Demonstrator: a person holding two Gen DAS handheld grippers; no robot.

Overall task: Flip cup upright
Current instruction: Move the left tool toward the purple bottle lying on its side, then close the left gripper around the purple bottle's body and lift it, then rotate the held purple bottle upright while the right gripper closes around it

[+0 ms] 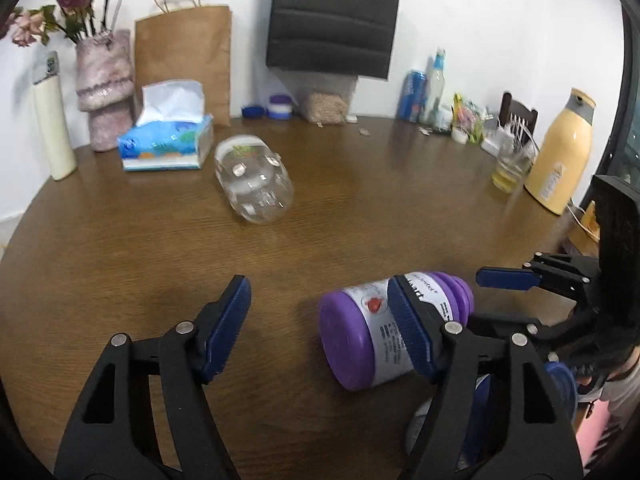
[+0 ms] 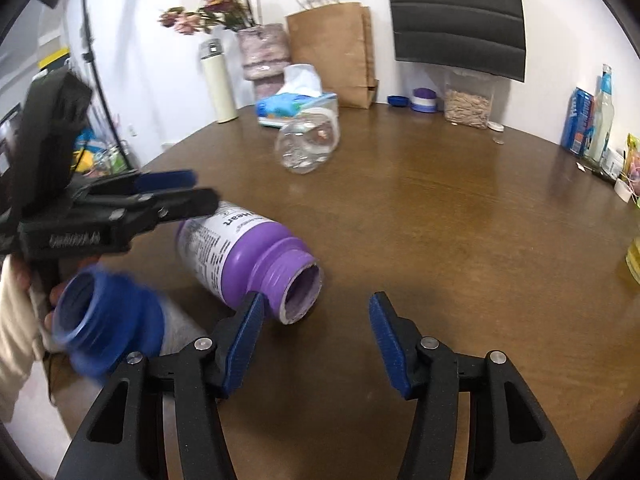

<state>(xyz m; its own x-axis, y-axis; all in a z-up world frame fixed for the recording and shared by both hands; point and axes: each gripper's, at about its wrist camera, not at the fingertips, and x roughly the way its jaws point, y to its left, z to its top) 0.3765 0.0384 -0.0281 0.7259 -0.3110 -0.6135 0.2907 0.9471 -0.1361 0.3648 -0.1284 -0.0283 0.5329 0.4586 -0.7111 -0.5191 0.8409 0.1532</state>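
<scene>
A clear plastic cup [image 1: 254, 178] lies on its side on the brown table [image 1: 360, 200], near the tissue box; it also shows in the right wrist view [image 2: 308, 144]. A purple open-mouthed bottle [image 1: 380, 328] lies on its side near the front; its mouth faces my right gripper [image 2: 318, 332]. My left gripper [image 1: 320, 312] is open and empty, its right finger in front of the purple bottle. My right gripper is open and empty, its left finger [image 2: 244, 340] just beside the bottle's mouth [image 2: 300, 288]. A blue bottle [image 2: 108, 328] lies at the table's edge.
Along the wall stand a tissue box [image 1: 168, 140], a vase of flowers [image 1: 104, 88], a white flask [image 1: 52, 120], a paper bag [image 1: 184, 52], a cereal container [image 2: 468, 100], cans and bottles [image 1: 424, 88], a glass [image 1: 512, 164] and a yellow thermos [image 1: 560, 152].
</scene>
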